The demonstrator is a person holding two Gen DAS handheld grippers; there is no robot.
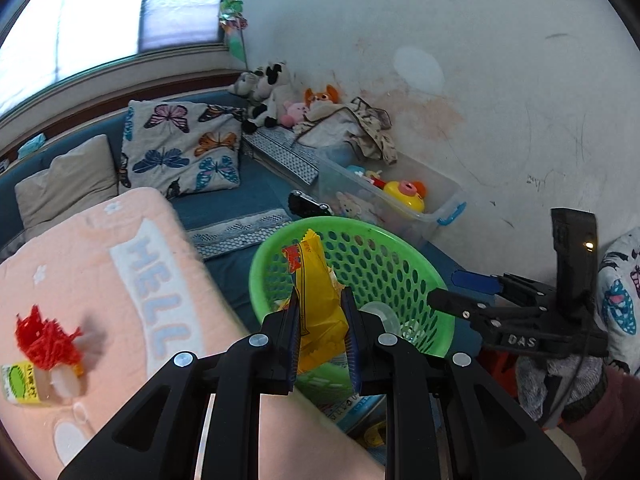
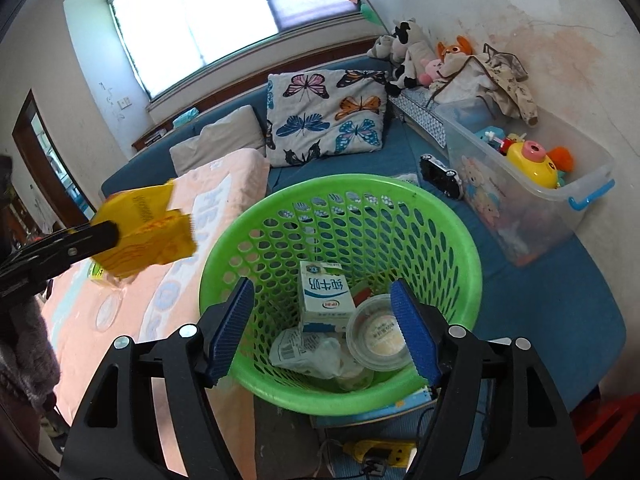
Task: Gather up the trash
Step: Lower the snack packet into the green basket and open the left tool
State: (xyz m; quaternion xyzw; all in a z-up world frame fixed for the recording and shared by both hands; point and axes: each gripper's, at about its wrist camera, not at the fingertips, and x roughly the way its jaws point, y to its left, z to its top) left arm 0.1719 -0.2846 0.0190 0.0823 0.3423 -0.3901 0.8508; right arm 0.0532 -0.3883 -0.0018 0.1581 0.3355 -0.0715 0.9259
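The left tongs (image 1: 320,328) are clamped on a yellow wrapper (image 1: 318,300), its blue pads pressing both sides, w/ the wrapper's top sticking up past the tips. Just beyond those tips sits the green basket (image 1: 420,256), on the blue bed (image 1: 240,200). To the left of the left tongs lies a pink blanket (image 1: 100,272) w/ a red tassel (image 1: 44,340) and a small green-label carton (image 1: 20,382) on it.

The right tongs (image 2: 324,328) stand wide apart, nothing between the pads, hovering over the basket's near rim. Straight ahead of them, inside the basket, lie a milk carton (image 2: 324,296), a round clear lid cup (image 2: 376,340) and a crumpled white bag (image 2: 308,354). Off to the right tongs' left, the yellow wrapper hangs above the blanket, near the basket but not yet over it. Far right: a clear toy bin (image 2: 520,208).
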